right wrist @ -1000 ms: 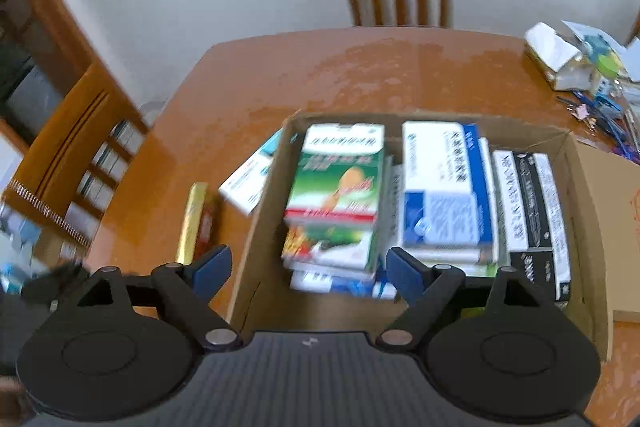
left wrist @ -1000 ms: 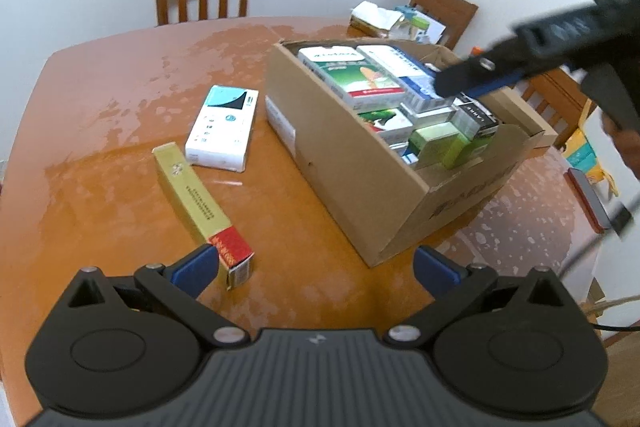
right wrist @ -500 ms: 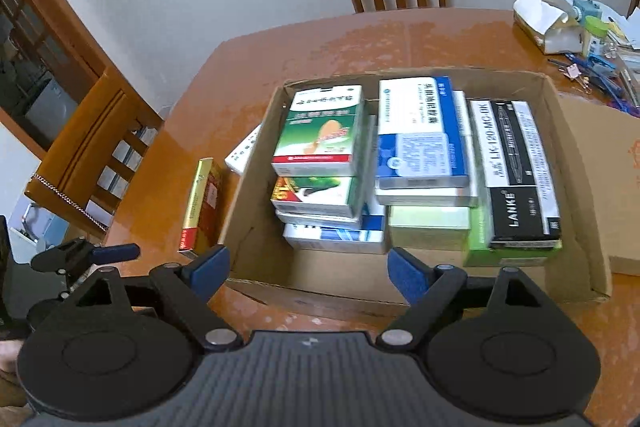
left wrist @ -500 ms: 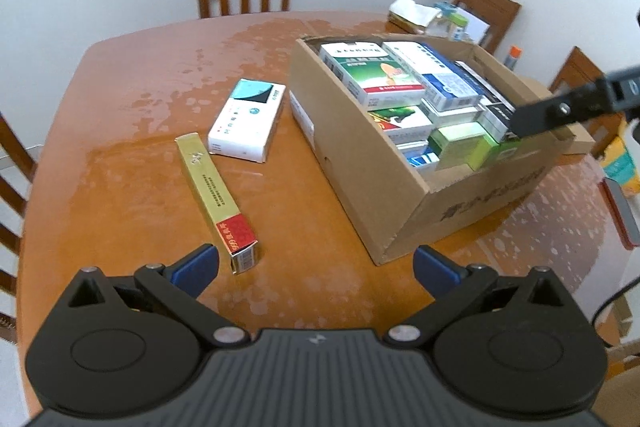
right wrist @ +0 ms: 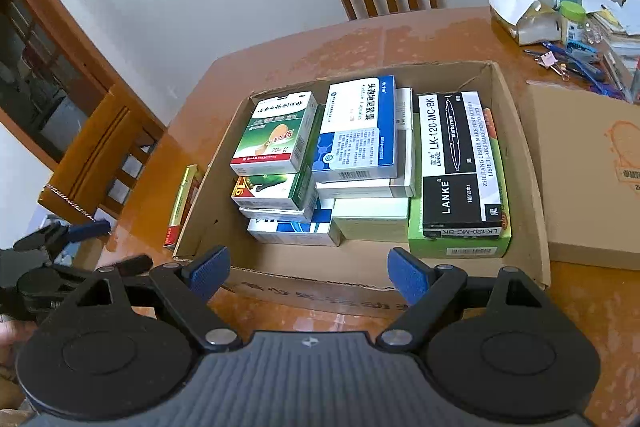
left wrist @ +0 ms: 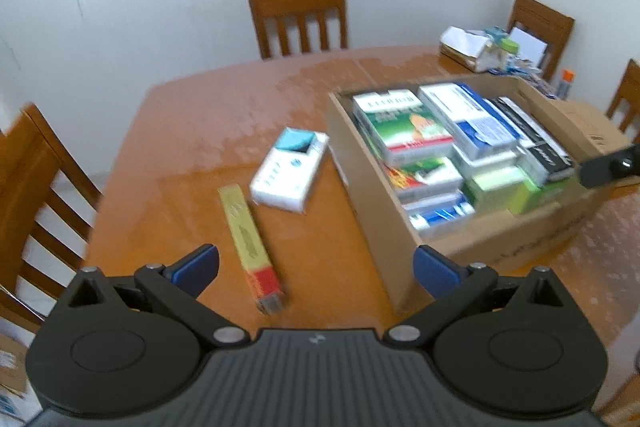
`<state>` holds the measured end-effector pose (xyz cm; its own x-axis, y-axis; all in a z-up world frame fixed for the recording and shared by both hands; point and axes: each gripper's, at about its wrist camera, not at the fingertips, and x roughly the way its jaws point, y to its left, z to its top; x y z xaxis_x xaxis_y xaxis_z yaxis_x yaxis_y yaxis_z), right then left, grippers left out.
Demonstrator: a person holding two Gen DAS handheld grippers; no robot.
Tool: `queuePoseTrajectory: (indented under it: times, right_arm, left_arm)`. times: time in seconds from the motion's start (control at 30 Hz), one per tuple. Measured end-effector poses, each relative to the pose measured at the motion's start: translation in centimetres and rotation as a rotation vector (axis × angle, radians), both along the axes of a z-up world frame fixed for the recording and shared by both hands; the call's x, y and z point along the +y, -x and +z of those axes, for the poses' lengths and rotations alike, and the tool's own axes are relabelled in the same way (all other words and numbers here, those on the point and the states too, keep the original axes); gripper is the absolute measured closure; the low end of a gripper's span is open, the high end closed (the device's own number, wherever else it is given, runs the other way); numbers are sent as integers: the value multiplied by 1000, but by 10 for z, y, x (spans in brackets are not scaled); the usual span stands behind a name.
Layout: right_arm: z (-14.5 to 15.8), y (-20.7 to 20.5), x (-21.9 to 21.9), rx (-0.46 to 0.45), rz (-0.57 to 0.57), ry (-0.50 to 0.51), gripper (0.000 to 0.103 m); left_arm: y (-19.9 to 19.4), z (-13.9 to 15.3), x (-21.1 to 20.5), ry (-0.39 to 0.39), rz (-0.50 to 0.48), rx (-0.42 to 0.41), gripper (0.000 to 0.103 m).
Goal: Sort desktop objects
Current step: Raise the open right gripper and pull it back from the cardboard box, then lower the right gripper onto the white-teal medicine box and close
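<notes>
At centre right of the left wrist view, an open cardboard box (left wrist: 376, 203) packed with medicine cartons sits on the orange table (left wrist: 192, 155), a white carton (left wrist: 288, 173) and yellow carton (left wrist: 250, 241) beside it. Both the left gripper (left wrist: 316, 265) and right gripper (right wrist: 308, 269) hover wide open, empty. Since a second ago, the right gripper has drawn back from over the box.

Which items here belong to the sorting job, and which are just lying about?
Job: cardboard box packed with cartons; white and teal box and long yellow box on the table.

Lying about: far-corner clutter, flat cardboard package, chairs.
</notes>
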<state>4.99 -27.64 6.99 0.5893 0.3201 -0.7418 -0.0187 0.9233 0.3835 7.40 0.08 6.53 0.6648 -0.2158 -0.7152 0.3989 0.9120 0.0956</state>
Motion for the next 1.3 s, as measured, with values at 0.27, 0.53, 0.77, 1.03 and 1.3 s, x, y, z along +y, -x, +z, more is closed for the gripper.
queuePoseTrajectory:
  times: [0.27,0.53,0.77,1.03,1.3]
  right_arm:
    - [8,10,1,-26,-59,-24,13]
    - [17,-1,45,16,-163,23,13]
    - [18,1,69,41,-243,23,13]
    - [8,3,56,76,-317,8,13]
    - [7,-3,57,87,-292,6,13]
  left_arm:
    - [-50,2,9,-110,-66,-141,0]
    - [-126,-56,-19,-197,-272,-103,8]
    - [-161,-95,-36,-192,-335,9,8]
    - [-178,-110,-31,-144,-303,117,34]
    - [-174,-108,-32,-132,-280,114,42]
